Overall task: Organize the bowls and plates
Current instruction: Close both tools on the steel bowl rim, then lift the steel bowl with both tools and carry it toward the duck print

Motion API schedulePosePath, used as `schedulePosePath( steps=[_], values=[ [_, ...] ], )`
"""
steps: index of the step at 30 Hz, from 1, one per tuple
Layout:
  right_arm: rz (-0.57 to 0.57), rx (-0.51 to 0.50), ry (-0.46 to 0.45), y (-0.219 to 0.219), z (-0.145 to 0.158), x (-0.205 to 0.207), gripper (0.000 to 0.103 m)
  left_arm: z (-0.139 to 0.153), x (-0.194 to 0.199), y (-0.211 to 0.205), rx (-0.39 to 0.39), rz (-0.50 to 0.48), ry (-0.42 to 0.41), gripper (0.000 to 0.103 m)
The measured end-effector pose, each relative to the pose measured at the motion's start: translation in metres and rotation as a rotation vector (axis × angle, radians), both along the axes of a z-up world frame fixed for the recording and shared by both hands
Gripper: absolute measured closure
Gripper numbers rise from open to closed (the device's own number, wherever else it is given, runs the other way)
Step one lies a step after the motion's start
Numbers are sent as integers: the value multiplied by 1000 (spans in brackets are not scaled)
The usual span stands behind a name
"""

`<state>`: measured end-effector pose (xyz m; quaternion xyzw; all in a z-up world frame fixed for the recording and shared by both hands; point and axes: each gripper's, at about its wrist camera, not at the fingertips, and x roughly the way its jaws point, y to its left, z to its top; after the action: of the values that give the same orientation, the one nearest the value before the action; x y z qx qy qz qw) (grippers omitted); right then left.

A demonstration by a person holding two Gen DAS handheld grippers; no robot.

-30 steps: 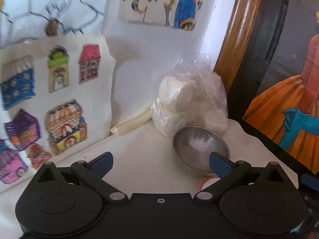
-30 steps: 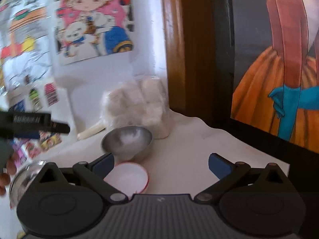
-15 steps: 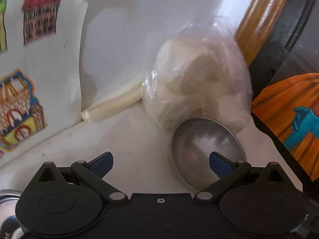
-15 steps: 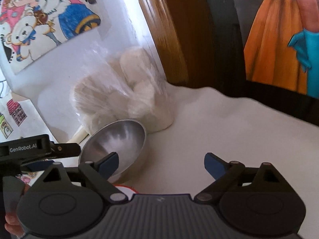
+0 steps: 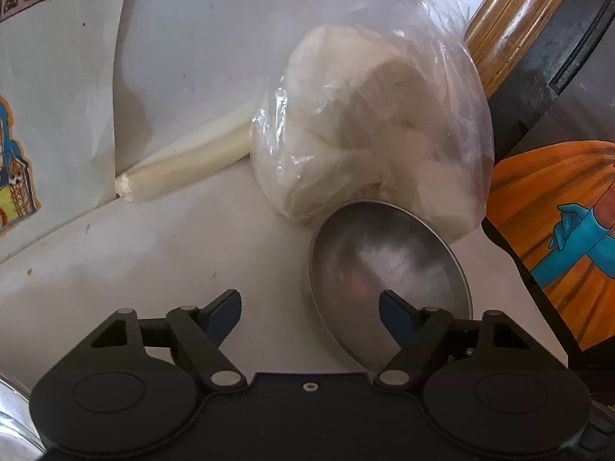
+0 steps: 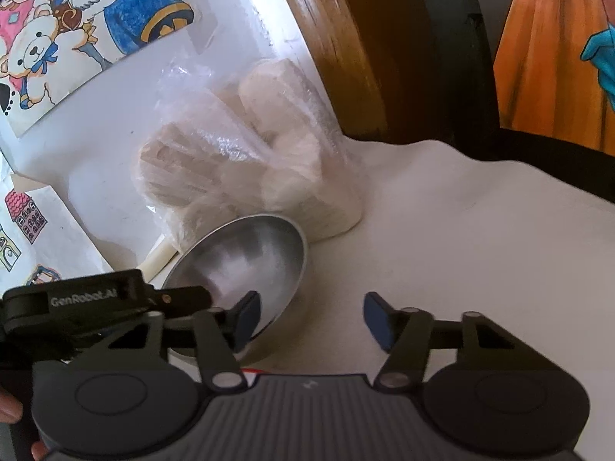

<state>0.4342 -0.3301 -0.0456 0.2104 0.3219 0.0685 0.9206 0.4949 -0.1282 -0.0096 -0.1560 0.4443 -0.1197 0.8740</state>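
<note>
The metal bowl (image 5: pixel 388 269) sits on the white tabletop (image 5: pixel 153 261), tipped a little, right in front of both grippers. The left gripper (image 5: pixel 310 309) has its fingers (image 5: pixel 226 313) spread and they are closing. The bowl's near left rim is between them, with the right finger over the inside of the bowl, but they do not pinch it. The right gripper (image 6: pixel 311 317) has its fingers (image 6: pixel 378 320) spread too, and they are also closing. Its left finger is over the bowl's right rim (image 6: pixel 269 269). I cannot tell if it touches. A red-edged dish (image 6: pixel 255 370) peeks out near that gripper. Just behind the bowl, touching it, is a clear bag of white lumps (image 5: pixel 376 134). A pale roll (image 5: pixel 184 165) lies to the left by the wall. Colored drawings (image 6: pixel 77 30) hang on the far wall.
</note>
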Motion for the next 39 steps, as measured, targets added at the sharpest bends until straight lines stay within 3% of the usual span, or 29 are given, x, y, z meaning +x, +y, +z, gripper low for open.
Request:
schedulePosePath(
  steps=[4,9,12,21,29,39],
  values=[
    [10,-7,-6,5,2,-1,53,1,-2,-3,3,-21,-13,34],
    [21,1,-8,9,3,0,66,3,-2,-1,-18,-30,-7,60],
    [20,13,-7,10,3,0,67,0,-4,1,-31,-45,6,73],
    [15,45,-4,11,1,-2,69,3,-12,4,-13,-36,-25,77],
    [17,55,-57,19,18,-16,69,30,-29,15,-10,-19,-103,79],
    [101,53,-155,30,59,-76,71,69,-103,45,-31,-29,-242,79]
  ],
)
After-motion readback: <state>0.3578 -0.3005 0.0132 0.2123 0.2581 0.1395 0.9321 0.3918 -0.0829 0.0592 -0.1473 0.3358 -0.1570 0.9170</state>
